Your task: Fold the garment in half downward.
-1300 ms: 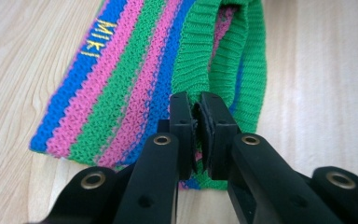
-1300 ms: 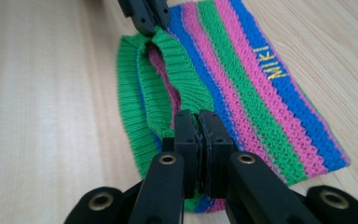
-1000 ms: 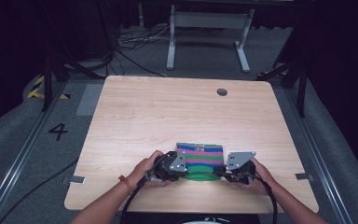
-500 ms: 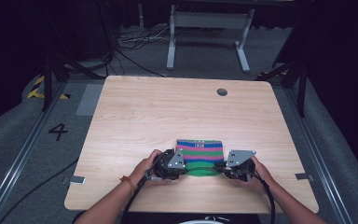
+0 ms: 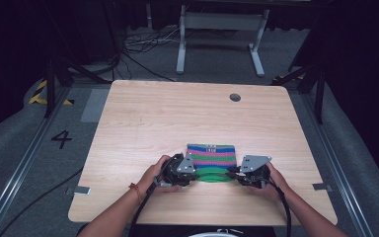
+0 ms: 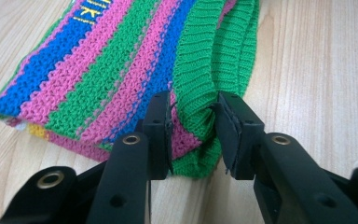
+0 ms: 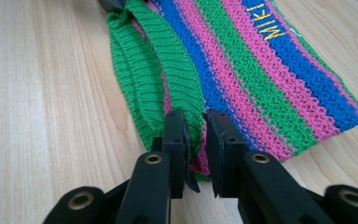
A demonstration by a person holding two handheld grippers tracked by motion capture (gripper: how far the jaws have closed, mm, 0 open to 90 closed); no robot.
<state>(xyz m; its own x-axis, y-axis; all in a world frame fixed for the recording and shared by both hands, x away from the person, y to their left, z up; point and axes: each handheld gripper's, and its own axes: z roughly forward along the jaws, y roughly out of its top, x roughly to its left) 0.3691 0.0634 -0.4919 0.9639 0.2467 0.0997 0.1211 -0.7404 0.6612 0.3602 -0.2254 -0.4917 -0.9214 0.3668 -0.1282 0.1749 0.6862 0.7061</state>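
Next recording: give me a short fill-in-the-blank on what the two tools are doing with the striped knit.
1. The striped knit lies on the wooden ____.
2. The ribbed band that both tools pinch is coloured ____.
3. The left tool and the right tool grip opposite ends of the knit's ____ edge, the one closest to the person.
4. The lettering on the blue stripe is coloured ____.

Missing words: table; green; near; yellow

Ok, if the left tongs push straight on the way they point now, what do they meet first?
The striped knitted cloth itself: its green ribbed edge already sits between the left tongs. Beyond that, probably the right tongs at the opposite corner, though depth is hard to judge.
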